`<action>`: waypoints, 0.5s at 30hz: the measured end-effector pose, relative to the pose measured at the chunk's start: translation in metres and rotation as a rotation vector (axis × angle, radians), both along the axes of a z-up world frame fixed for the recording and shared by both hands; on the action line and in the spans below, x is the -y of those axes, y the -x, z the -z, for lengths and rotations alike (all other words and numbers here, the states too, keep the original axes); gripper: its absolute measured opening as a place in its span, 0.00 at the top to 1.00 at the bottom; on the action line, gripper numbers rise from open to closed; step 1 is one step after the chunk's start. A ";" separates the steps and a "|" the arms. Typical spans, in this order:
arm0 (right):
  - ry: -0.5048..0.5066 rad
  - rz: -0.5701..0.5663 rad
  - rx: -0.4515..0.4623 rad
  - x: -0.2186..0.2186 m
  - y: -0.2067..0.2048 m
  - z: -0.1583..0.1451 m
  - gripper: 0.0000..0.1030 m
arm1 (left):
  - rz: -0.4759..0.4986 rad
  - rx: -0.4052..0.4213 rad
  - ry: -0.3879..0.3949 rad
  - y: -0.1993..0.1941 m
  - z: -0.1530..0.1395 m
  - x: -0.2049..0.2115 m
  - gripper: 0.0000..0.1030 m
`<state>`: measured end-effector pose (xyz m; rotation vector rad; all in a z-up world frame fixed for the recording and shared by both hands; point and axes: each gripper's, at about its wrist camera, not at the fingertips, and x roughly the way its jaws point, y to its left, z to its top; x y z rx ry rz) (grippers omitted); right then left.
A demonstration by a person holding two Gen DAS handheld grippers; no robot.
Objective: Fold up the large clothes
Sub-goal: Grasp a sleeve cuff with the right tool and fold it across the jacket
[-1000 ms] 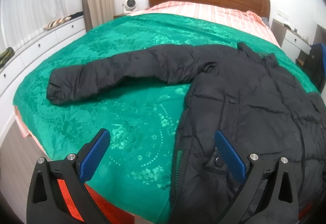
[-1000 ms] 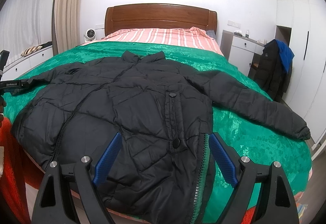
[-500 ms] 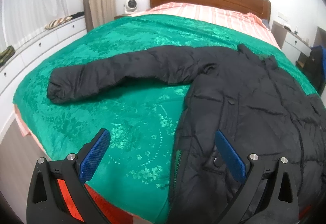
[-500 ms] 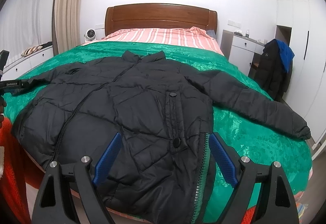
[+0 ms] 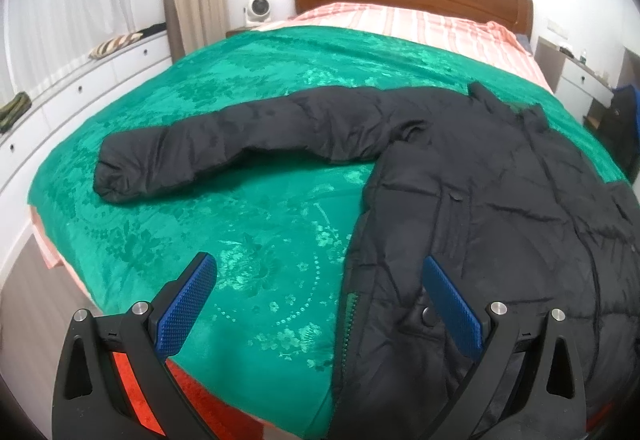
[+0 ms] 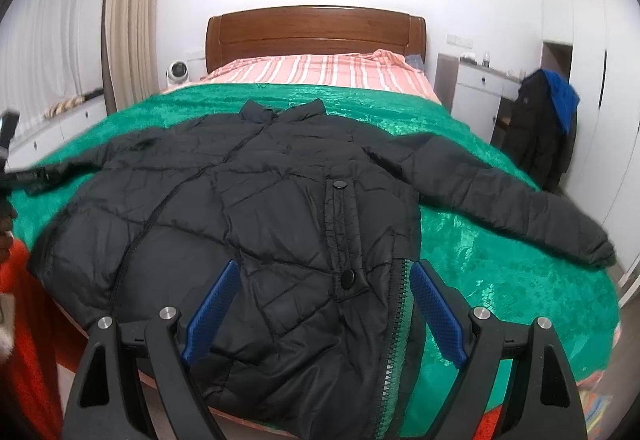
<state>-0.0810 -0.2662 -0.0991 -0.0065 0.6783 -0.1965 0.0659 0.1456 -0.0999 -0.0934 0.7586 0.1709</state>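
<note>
A black quilted jacket (image 6: 288,224) lies front-up and spread flat on a green bedspread (image 6: 496,280), collar toward the wooden headboard (image 6: 316,35) and hem at the near edge of the bed. One sleeve (image 6: 512,199) stretches out to the right across the green cloth. The right gripper (image 6: 324,304) hangs over the lower front of the jacket with its blue-padded fingers (image 6: 212,308) spread wide and nothing between them. A striped pink sheet (image 6: 320,73) covers the head of the bed. Dark and blue clothes (image 6: 548,119) hang by the white wardrobe.
</note>
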 end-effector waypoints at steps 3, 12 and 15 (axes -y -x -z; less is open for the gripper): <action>-0.112 0.069 0.040 0.041 0.000 -0.007 0.16 | -0.003 0.013 0.005 0.001 -0.003 -0.002 0.01; -0.701 0.605 0.137 0.291 0.011 0.035 0.17 | -0.039 0.018 0.033 0.004 -0.003 -0.018 0.01; -0.817 0.787 0.248 0.341 0.034 0.051 0.25 | -0.053 0.019 0.022 0.004 -0.003 -0.020 0.01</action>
